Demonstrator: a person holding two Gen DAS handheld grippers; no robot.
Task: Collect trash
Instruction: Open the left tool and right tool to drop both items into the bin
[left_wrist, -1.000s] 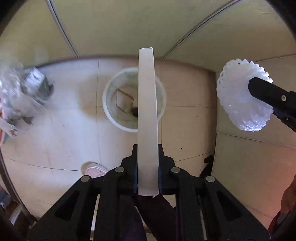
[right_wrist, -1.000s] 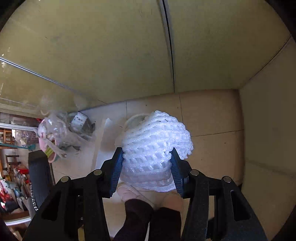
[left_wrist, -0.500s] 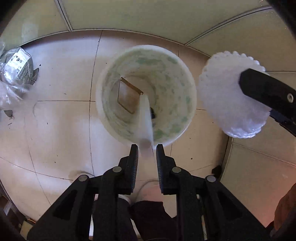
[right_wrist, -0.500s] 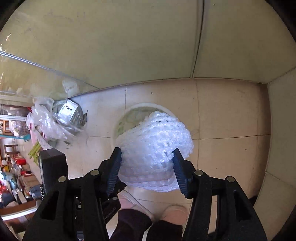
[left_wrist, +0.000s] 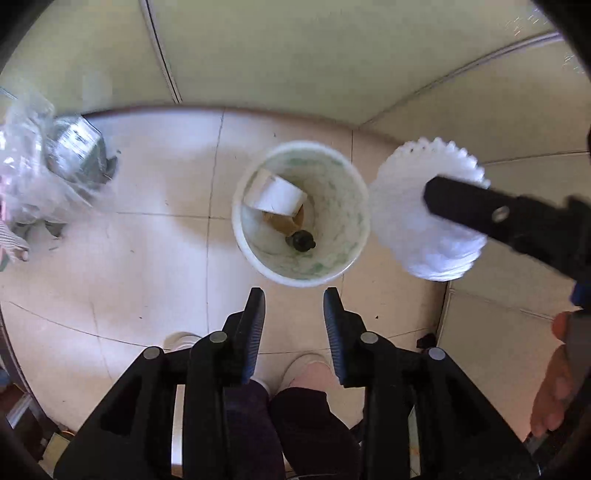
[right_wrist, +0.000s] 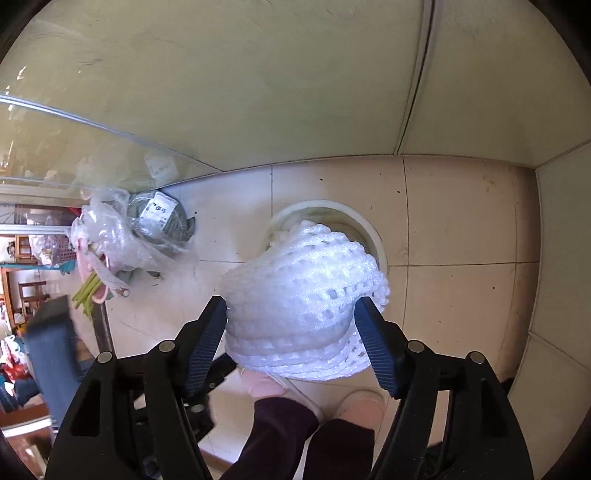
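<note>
Between the right gripper's (right_wrist: 291, 332) jaws, foam net (right_wrist: 303, 295) is clamped; left gripper (left_wrist: 294, 306) gapes empty.

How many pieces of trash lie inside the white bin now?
3 visible in the white bin: a white box leaning at the back, brown cardboard beneath it, a dark round object on the bottom. More may hide underneath.

Left gripper (left_wrist: 294, 299): matte black frame, triangular cut-outs, round silver screws at the pivots, ribbed blue pads (left_wrist: 255, 332) on the inner faces of the jaws. Right gripper (right_wrist: 291, 325): same black build, silver screws, blue ribbed pads (right_wrist: 376, 354). Below the left gripper, dark maroon trouser legs (left_wrist: 280, 424) and pale pink shoes (left_wrist: 310, 369) are seen. Bare skin of the right hand (left_wrist: 554, 387) is visible beside it.
</note>
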